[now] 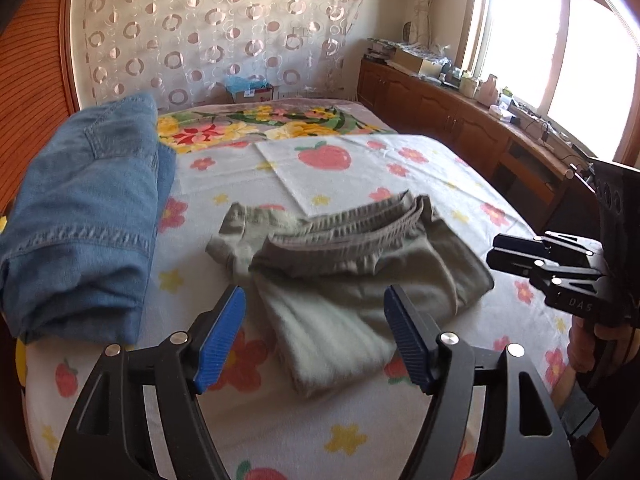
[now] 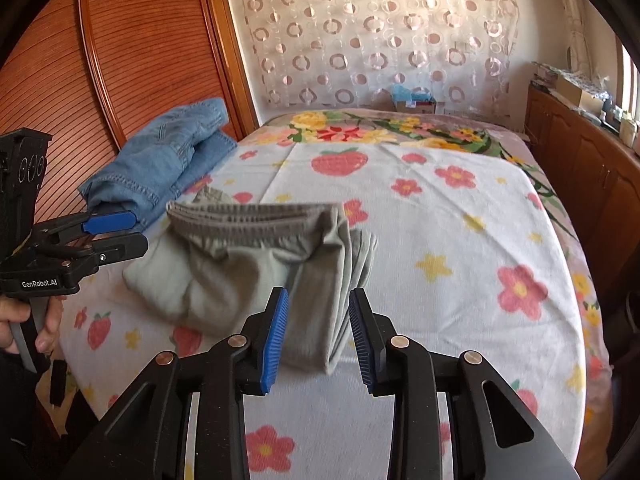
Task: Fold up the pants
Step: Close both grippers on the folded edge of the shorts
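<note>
Since these grey-green soft cotton pants lie folded near the middle of the flower-printed bed sheet, ribbed waistband on top, I judge them light, limp and quick to slump. I'd pinch through all layers at a folded edge, not one loose flap. My left gripper gapes wide over them, empty; my right gripper stands narrower, nothing pinched. Folded blue denim jeans sit along the bed's left edge.
</note>
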Demonstrator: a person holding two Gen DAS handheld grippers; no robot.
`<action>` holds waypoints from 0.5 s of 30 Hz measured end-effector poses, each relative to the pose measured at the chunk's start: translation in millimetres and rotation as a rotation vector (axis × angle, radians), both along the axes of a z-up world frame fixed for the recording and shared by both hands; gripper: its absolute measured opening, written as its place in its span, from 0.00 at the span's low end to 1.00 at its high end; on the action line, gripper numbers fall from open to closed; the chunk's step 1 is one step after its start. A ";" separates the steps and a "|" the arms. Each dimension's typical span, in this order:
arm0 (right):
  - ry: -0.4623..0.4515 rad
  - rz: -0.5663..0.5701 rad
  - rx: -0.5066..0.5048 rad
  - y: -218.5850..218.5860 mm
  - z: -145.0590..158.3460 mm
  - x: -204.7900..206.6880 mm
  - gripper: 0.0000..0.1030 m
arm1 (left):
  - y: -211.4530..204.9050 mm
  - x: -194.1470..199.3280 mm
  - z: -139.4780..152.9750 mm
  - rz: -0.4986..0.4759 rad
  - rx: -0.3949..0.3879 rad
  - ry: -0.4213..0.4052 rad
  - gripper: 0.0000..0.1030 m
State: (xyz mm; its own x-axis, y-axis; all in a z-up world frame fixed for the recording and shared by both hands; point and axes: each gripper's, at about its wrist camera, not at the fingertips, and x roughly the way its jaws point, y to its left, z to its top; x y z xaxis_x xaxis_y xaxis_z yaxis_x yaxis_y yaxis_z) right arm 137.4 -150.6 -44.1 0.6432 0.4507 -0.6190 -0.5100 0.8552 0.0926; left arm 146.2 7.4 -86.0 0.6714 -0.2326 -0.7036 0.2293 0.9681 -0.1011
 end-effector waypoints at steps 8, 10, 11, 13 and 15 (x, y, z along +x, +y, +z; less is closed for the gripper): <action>0.057 0.013 -0.015 -4.9 -10.6 6.3 0.32 | 1.6 -16.1 -30.3 0.010 0.026 0.057 0.71; 0.064 0.019 -0.012 -4.7 -10.2 7.1 0.32 | -0.8 -19.6 -33.9 0.007 0.032 0.059 0.71; 0.068 0.025 -0.011 -3.9 -10.2 8.4 0.32 | -1.2 -21.2 -34.3 0.003 0.029 0.056 0.70; 0.079 0.037 -0.014 -2.2 -11.5 9.8 0.32 | -2.8 -24.6 -34.7 -0.014 0.022 0.048 0.61; 0.086 0.042 -0.024 0.7 -14.1 11.9 0.32 | -5.1 -25.4 -36.2 -0.027 0.023 0.056 0.54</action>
State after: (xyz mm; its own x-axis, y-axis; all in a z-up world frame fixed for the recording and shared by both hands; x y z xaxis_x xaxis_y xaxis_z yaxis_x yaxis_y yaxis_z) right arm 149.3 -150.0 -58.2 0.5680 0.4607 -0.6820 -0.5370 0.8354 0.1171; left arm 120.9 2.3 -122.2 0.6244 -0.2337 -0.7453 0.2502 0.9638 -0.0926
